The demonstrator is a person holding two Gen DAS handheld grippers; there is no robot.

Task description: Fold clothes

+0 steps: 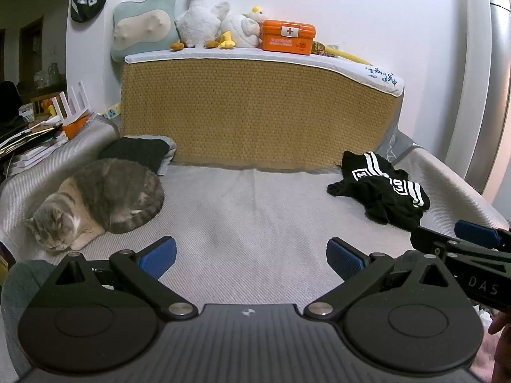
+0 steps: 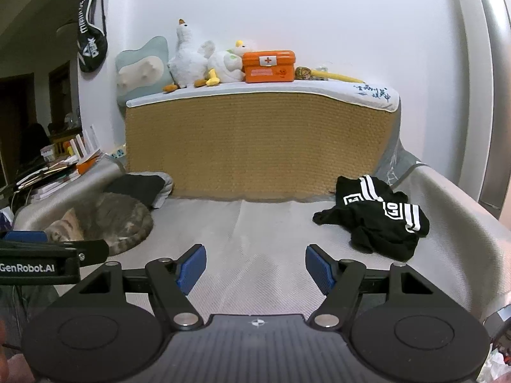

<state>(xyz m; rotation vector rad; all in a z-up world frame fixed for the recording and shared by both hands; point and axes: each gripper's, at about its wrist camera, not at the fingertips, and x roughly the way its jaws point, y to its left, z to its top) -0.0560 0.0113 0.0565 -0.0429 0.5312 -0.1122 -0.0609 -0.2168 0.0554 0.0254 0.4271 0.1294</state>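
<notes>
A crumpled black garment with white stripes and lettering [image 1: 381, 188] [image 2: 377, 217] lies on the grey sofa seat [image 1: 249, 210] [image 2: 249, 233] at the right, close to the woven backrest. My left gripper [image 1: 250, 257] hovers open over the middle of the seat with nothing between its blue pads. My right gripper [image 2: 255, 268] is also open and holds nothing, left of and nearer than the garment. In the left wrist view the right gripper's black body [image 1: 463, 249] reaches in from the right edge, just below the garment.
A grey and cream cat [image 1: 99, 201] [image 2: 108, 223] sleeps curled on the left of the seat, next to a dark folded cloth [image 1: 140, 151]. Plush ducks [image 1: 204, 19] and an orange first-aid box [image 1: 287, 36] sit atop the backrest. Books and papers [image 1: 35, 140] pile up at the left.
</notes>
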